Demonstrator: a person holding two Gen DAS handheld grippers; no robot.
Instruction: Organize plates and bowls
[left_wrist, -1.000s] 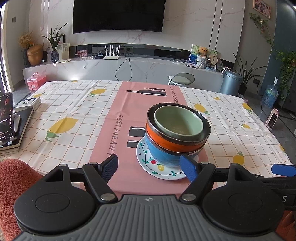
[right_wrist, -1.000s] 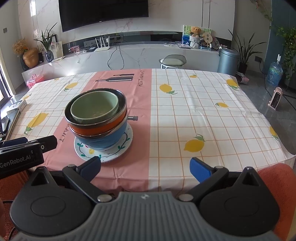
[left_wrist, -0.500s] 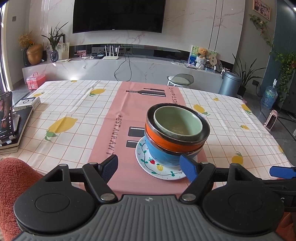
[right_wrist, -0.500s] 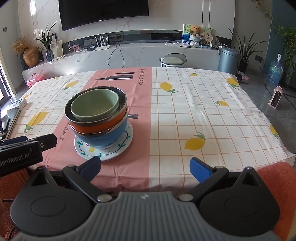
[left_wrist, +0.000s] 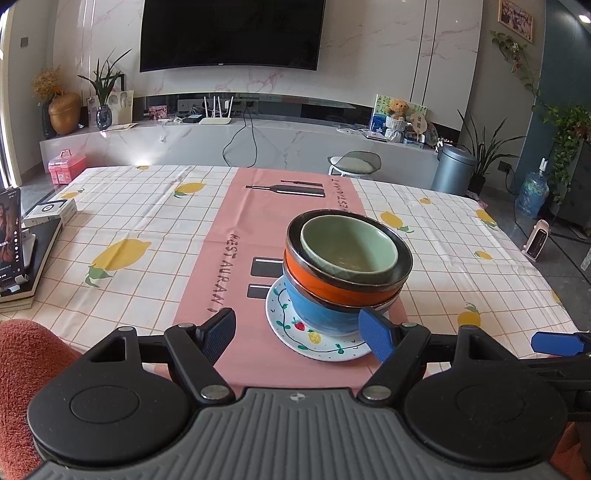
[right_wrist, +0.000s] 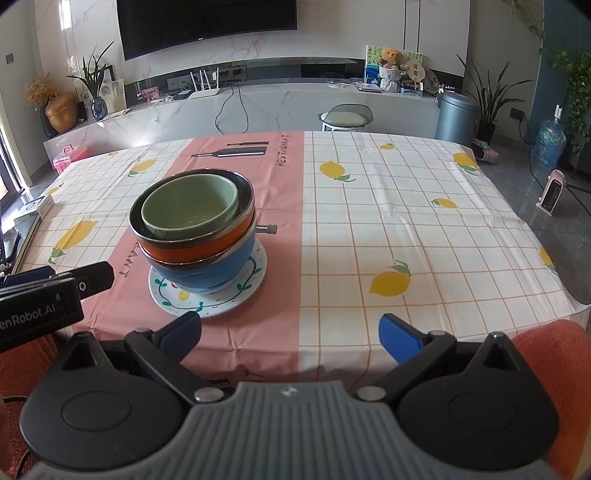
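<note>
My landmark is the white round ceramic plate painted with fruit and a green vine (left_wrist: 321, 341), which sits on the pink centre strip of the lemon-print cloth covering the worktop (right_wrist: 406, 229). On that plate stands a deep blue ceramic bowl (left_wrist: 317, 314); nested in it is an orange bowl with a dark metallic rim (left_wrist: 332, 288), and inside that a pale green ceramic bowl (left_wrist: 347, 247), leaning a little rather than sitting level. So the crockery lies gathered in one stack, which would suit either a finished tidy-up or a pile waiting to be sorted apart; I cannot tell which. My left tongs (left_wrist: 297, 330) hang just in front of the plate's near edge, spread wide and empty, their right blue pad lying over the plate rim in that view. My right tongs (right_wrist: 290, 330) are also spread wide and holding nothing, with the plate ahead and off to their left. I judge the left tongs the nearer and more squarely aimed at the stack. The stack has no long axis to speak of, being round, so any approach would turn on rim height.
</note>
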